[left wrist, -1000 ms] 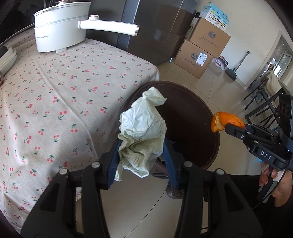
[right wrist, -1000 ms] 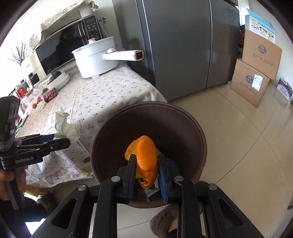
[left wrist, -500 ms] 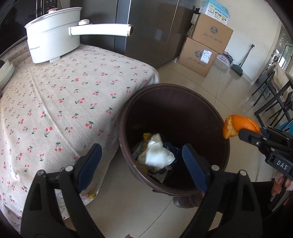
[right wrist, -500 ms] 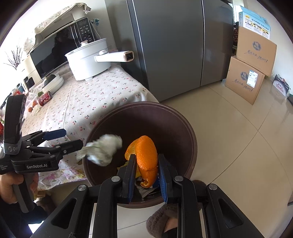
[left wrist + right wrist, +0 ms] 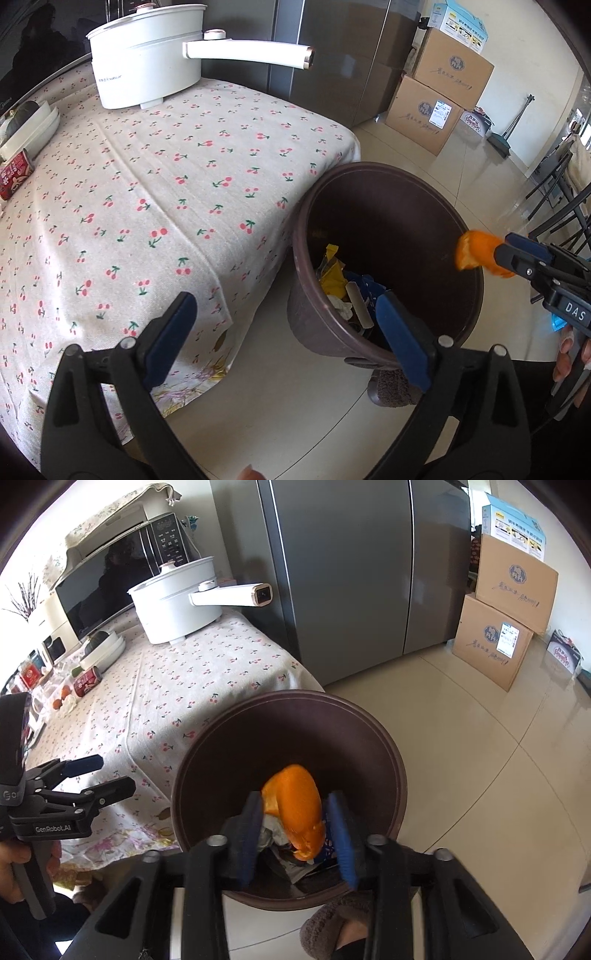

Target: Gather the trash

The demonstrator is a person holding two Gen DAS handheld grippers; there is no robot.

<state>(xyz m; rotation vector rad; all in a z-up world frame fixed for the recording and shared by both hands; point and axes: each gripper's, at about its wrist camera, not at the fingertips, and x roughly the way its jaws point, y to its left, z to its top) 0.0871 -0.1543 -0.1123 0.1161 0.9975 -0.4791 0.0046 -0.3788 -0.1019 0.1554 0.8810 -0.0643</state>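
Left claw [image 5: 284, 325] is spread wide with nothing in it, poised just off the counter [image 5: 155, 206] edge beside the bin [image 5: 384, 184]. Over on the other side, the right claw [image 5: 297, 829] is parted around the peel [image 5: 295, 806], and there's a visible gap on either side of it — from here the peel looks loose, right above the bin mouth, so I'd call this the drop itself. In the left view the peel [image 5: 476, 253] sits at the claw tip over the far rim.

Down in the bin [image 5: 288, 738]: a heap of wrappers [image 5: 340, 284] and crumpled paper already lying at the bottom, so a good share of the collecting looks done. What's left? The counter near the bin shows only cloth, but at its far end there's a red can [image 5: 86, 681] and small clutter; too small to tell whether that is trash.
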